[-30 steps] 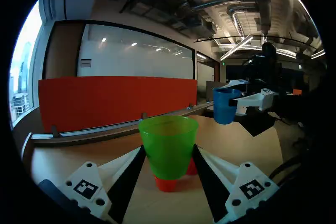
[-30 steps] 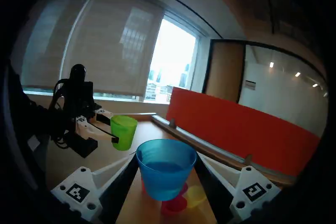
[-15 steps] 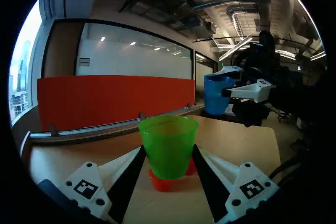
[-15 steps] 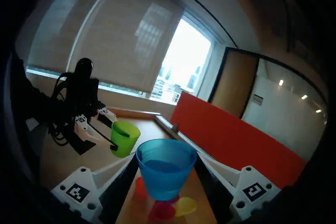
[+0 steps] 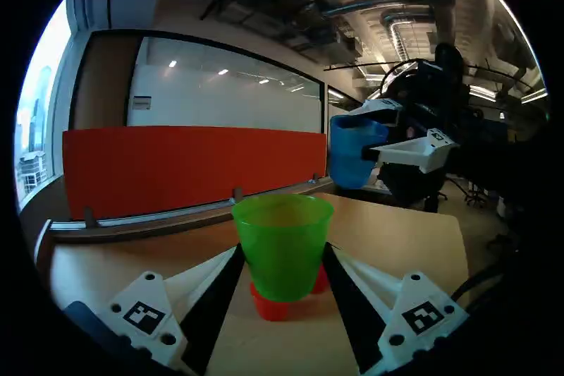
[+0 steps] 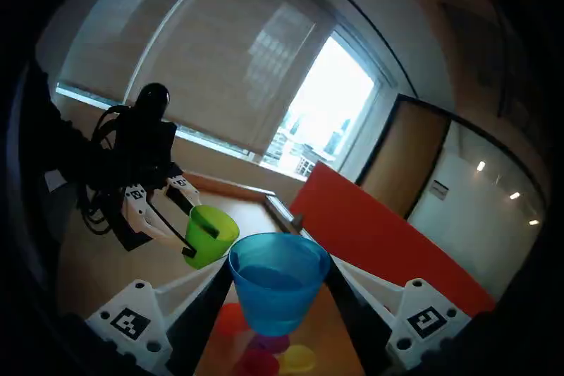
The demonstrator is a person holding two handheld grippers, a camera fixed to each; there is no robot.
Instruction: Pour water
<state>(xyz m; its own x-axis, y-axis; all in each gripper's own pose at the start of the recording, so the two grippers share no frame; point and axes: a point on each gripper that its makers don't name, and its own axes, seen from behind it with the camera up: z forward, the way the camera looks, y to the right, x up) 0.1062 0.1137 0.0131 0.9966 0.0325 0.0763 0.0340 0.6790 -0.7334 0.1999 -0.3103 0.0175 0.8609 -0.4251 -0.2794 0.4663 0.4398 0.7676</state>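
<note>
While left gripper (image 5: pixel 282 250) clamps green cup (image 5: pixel 282 263) over red cups (image 5: pixel 270 310) on desk (image 5: pixel 395 235), right gripper (image 6: pixel 280 268) grips water-filled blue cup (image 6: pixel 278 302).

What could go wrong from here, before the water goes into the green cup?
1. The blue cup, held by the right gripper, has water in it and is apart from the green cup; tipped too early, it may spill on the table.
2. The left gripper pinches the green cup only at its sides; added water could make it slip onto the red cup below.
</note>
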